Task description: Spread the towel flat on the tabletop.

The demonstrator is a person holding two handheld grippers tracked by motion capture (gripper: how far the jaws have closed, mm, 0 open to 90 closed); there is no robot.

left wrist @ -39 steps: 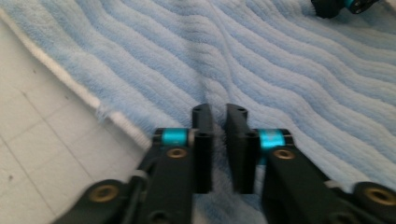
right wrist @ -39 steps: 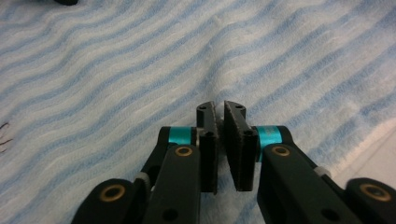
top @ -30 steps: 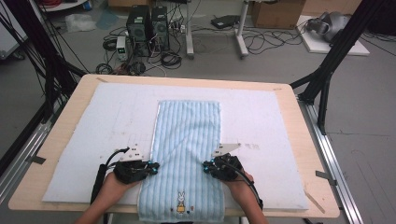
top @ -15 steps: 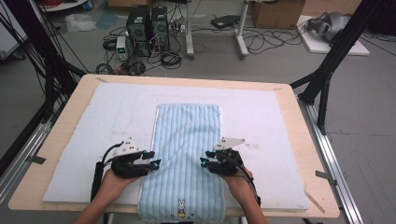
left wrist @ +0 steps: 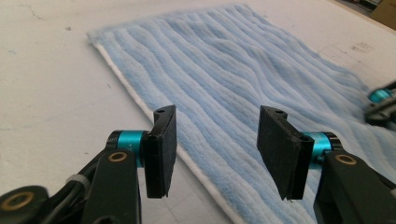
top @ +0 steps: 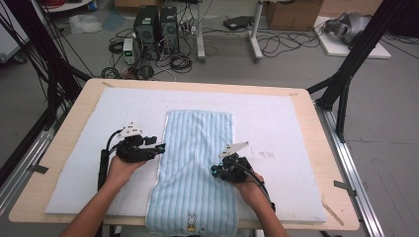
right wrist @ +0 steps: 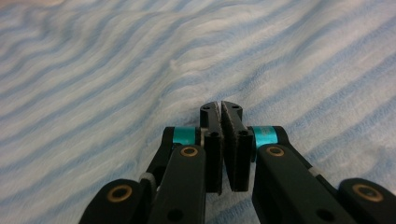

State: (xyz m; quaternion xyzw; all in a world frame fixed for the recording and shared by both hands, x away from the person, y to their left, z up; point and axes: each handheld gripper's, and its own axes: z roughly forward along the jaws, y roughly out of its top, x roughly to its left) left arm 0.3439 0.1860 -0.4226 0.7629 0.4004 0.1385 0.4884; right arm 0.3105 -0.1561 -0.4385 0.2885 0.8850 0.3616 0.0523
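A white mat (top: 276, 123) covers the counter (top: 321, 148) under a striped blue towel (top: 197, 148). The left gripper (top: 159, 148), jaws just opened wide, hovers empty at its edge. The right gripper (top: 215, 171) is closed over the towel.

towel (top: 195, 165): 1, blue striped | grippers: 2, left gripper (top: 159, 147) and right gripper (top: 215, 171) | white mat (top: 276, 128): 1 | wooden surface (top: 74, 113): 1 | computer towers (top: 157, 25) on floor: 2

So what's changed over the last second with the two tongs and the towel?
The left tongs let go of the towel: their jaws have just been opening, nothing between them, and they moved up along its left edge. The right tongs have just closed, apparently pinching towel near its right edge. The towel lies flat on the white mat, much as it was.
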